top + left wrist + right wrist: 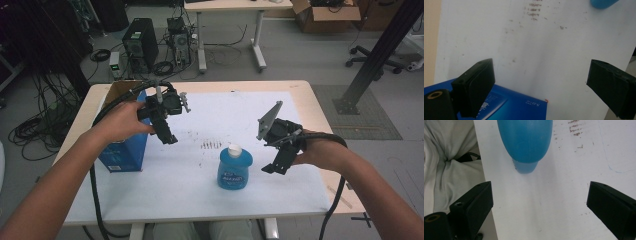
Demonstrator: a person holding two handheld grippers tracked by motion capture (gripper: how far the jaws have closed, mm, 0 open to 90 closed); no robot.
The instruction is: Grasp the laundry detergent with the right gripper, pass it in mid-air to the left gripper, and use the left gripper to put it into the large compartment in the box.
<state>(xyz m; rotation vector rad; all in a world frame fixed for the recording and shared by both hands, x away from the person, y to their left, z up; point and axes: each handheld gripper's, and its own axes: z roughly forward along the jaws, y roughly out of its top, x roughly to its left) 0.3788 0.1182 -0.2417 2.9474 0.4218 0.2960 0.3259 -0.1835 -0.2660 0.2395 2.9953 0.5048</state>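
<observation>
Surface point(300, 90): light wood top with rounded corners, on pale legs; most of it covered by a white sheet point(200, 195), which leaves bare wood showing along the far edge and both sides; the sheet carries small brown smudges and a short row of reddish marks point(210, 145) near its middle. Resting on the sheet: a blue bottle point(234, 170) with a white cap, upright, toward the near middle, just in front of the reddish marks; a blue box point(125, 150) with an open brown top, at the left edge, well apart from the bottle.
</observation>
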